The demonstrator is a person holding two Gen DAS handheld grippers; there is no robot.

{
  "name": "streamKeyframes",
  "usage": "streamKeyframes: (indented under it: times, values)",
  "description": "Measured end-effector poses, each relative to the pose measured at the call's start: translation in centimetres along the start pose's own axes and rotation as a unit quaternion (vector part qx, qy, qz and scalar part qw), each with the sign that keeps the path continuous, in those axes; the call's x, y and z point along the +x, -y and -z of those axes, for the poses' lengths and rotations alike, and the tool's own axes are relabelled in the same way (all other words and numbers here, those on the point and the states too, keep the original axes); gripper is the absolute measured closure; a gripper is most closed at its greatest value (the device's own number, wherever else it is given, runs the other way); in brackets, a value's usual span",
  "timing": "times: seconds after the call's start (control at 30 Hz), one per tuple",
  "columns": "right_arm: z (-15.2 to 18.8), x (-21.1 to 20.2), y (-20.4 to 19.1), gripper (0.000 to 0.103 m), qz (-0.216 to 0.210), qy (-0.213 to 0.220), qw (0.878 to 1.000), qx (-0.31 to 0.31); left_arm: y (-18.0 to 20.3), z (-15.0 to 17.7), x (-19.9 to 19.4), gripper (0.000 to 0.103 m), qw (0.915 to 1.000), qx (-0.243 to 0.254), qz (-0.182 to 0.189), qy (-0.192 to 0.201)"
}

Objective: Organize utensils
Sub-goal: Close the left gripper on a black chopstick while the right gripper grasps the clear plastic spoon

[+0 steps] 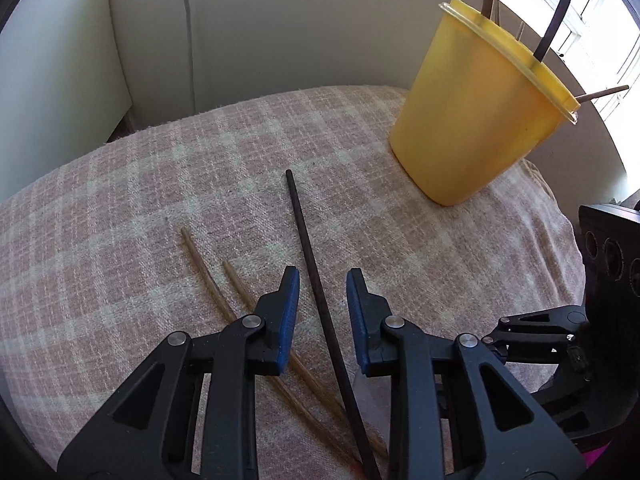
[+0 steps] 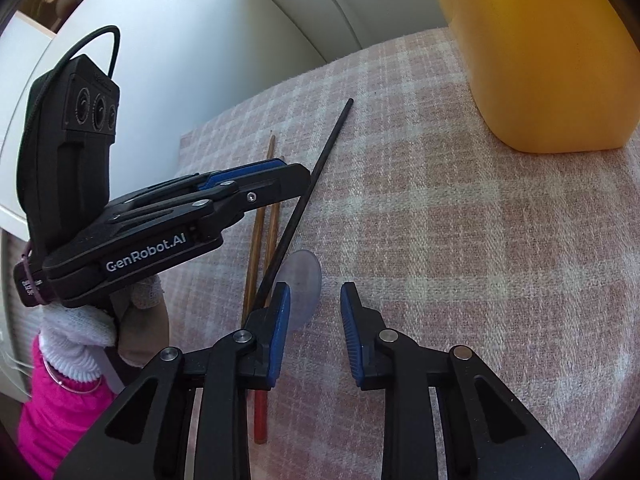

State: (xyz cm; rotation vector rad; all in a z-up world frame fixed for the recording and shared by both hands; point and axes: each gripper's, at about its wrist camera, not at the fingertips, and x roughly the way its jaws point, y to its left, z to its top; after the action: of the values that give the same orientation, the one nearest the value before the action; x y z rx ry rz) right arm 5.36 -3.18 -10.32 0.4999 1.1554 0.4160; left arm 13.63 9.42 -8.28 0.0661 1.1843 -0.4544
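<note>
A dark chopstick (image 1: 312, 276) lies on the pink checked cloth (image 1: 160, 184), running between the open fingers of my left gripper (image 1: 322, 280), which hovers just above it. Two light wooden chopsticks (image 1: 208, 276) lie to its left, partly under the left finger. The yellow cup (image 1: 476, 112) stands at the far right with several sticks in it. In the right wrist view my right gripper (image 2: 315, 296) is open and empty; the dark chopstick (image 2: 320, 168), wooden chopsticks (image 2: 272, 216) and left gripper (image 2: 280, 178) lie to its left, the yellow cup (image 2: 540, 60) ahead right.
A white cushioned wall (image 1: 260, 28) rises behind the cloth. A bright window (image 1: 600, 20) is at the far right. A clear round disc (image 2: 304, 280) lies on the cloth by my right gripper's left finger. The right gripper's body (image 1: 600, 320) shows at the right edge.
</note>
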Motion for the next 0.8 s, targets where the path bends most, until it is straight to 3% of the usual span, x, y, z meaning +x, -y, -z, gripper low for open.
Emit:
streamKeyframes:
  times: [0.33,0.5,0.8]
  values:
    - [-0.9,1.1,0.4,0.088,-0.005,-0.011,1.0,0.013,0.0,-1.2,2.3,0.081,0.9997,0.018,-0.011,-0.014]
    - [-0.8,1.5,-0.3,0.092,0.004,-0.012,1.0,0.005,0.3,-2.1,3.3,0.092,0.999,0.035,-0.024,-0.011]
    - [-0.5,2.9,-1.9,0.099,0.012,-0.008,1.0,0.008,-2.1,-2.9,3.1,0.1,0.9999,-0.013,0.008,0.005]
